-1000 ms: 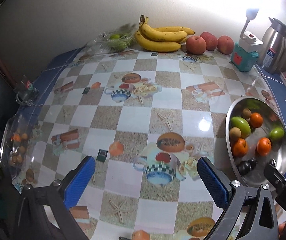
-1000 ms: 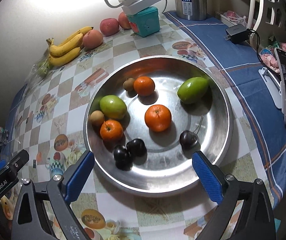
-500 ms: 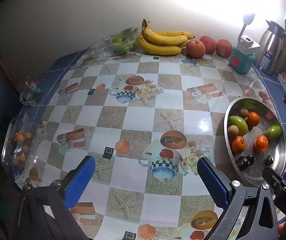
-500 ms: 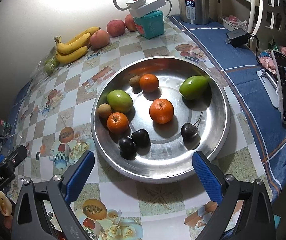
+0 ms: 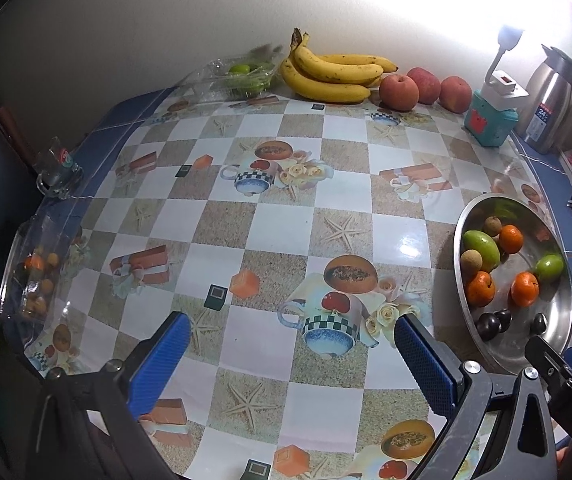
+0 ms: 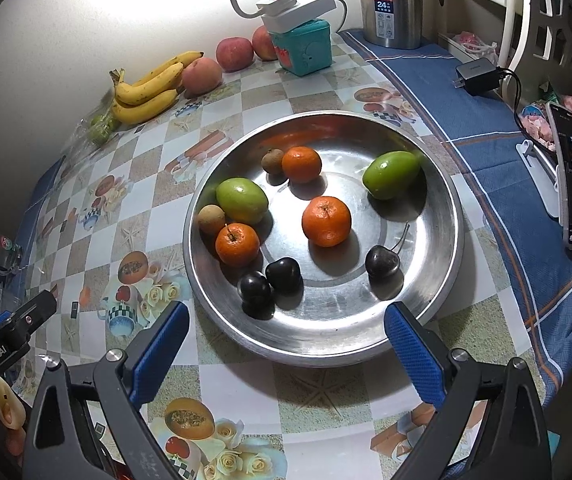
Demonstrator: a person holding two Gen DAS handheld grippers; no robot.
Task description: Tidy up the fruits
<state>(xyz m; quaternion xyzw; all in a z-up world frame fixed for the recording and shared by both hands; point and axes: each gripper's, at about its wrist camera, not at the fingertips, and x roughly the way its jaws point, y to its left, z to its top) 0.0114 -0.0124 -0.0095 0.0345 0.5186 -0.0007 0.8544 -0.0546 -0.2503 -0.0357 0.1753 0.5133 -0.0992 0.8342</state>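
Meanwhile both grippers have pulled back, jaws spread.

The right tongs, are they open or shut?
Open: the right tongs have blue pads spread wide apart, holding nothing.

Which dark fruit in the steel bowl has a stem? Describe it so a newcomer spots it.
Find the steel bowl in the right wrist view. Near its front right sits the lone dark cherry, below the central orange. Only it has a stem, and the other two dark fruits touch each other.
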